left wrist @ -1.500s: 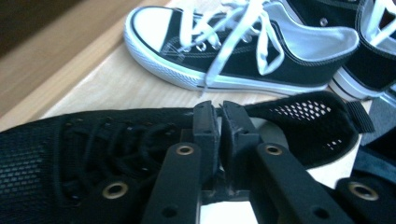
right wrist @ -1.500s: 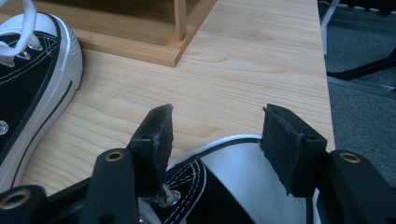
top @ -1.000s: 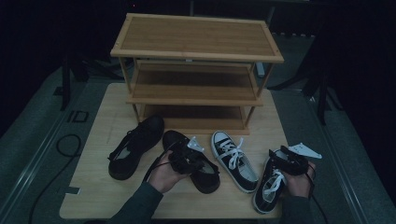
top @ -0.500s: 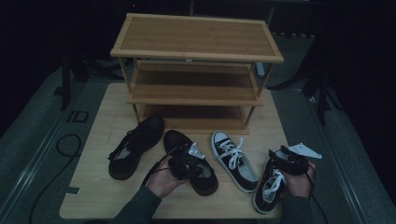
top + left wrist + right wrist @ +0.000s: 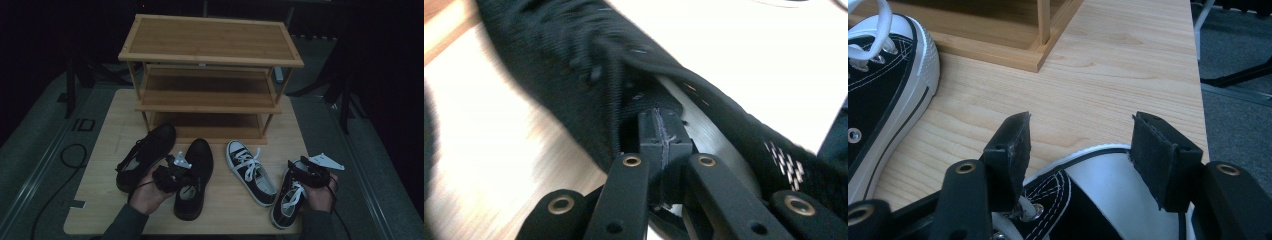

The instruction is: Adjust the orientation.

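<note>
Two black leather shoes lie on the left of the wooden table (image 5: 107,135). My left gripper (image 5: 175,171) is shut on the collar of the right black shoe (image 5: 199,157). In the left gripper view its pads (image 5: 651,132) press together on that black shoe's (image 5: 589,75) rim. The other black shoe (image 5: 147,150) lies just to its left. Two black-and-white sneakers lie at the right. My right gripper (image 5: 306,172) is open over the toe of the outer sneaker (image 5: 286,206). In the right gripper view that gripper (image 5: 1085,135) straddles the sneaker's white toe cap (image 5: 1108,190) without touching it.
A three-tier wooden shoe rack (image 5: 210,45) stands at the back of the table, its base (image 5: 998,50) close ahead of the right gripper. The inner sneaker (image 5: 250,172) lies between the held shoe and the outer one. A cable (image 5: 70,155) lies on the floor at left.
My left gripper has moved with the black shoe, turning it so the toe now points towards the rack and its heel sits nearer the table's front edge. The right gripper has stayed put.
</note>
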`<state>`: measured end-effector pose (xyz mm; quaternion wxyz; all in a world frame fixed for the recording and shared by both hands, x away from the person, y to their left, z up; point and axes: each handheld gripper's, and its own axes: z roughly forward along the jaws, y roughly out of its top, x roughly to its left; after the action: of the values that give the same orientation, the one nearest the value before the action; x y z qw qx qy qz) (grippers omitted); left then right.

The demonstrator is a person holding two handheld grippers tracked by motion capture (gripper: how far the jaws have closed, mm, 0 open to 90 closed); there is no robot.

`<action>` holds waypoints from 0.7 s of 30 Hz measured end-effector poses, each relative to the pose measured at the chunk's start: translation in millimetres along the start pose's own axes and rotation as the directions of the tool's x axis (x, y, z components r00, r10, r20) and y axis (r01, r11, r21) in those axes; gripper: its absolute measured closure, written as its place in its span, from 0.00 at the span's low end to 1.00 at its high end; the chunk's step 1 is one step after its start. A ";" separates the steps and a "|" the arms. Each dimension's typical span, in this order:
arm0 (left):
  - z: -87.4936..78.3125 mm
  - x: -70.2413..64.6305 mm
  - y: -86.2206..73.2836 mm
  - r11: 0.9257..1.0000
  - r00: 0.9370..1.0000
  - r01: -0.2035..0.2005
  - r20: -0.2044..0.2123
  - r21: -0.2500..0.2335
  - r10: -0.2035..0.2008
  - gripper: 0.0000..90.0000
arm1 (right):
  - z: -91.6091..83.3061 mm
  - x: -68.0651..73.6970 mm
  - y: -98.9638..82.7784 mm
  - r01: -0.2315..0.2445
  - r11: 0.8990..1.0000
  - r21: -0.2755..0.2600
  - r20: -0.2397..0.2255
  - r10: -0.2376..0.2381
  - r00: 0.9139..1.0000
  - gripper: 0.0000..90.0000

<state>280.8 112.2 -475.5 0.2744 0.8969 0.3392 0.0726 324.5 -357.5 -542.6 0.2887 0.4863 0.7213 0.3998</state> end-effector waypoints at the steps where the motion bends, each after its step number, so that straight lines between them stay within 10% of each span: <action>1: -2.5 3.3 -1.9 1.000 1.000 0.007 -0.014 -0.002 -0.007 1.00 | 0.0 0.0 0.0 -0.001 1.000 0.000 0.000 0.001 1.000 0.46; 13: -18.7 27.0 -13.1 0.995 0.992 0.084 -0.095 -0.045 -0.088 1.00 | 0.0 0.1 -0.1 -0.002 1.000 0.000 0.000 0.002 1.000 0.46; 21: -32.1 17.3 -12.5 0.993 0.992 0.027 -0.116 -0.116 -0.041 0.92 | 0.0 0.2 -0.1 0.000 1.000 -0.001 0.001 0.000 1.000 0.46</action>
<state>276.7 145.4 -456.2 0.3057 0.8680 0.3653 0.1403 324.4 -357.3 -542.7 0.2894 0.4864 0.7210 0.3999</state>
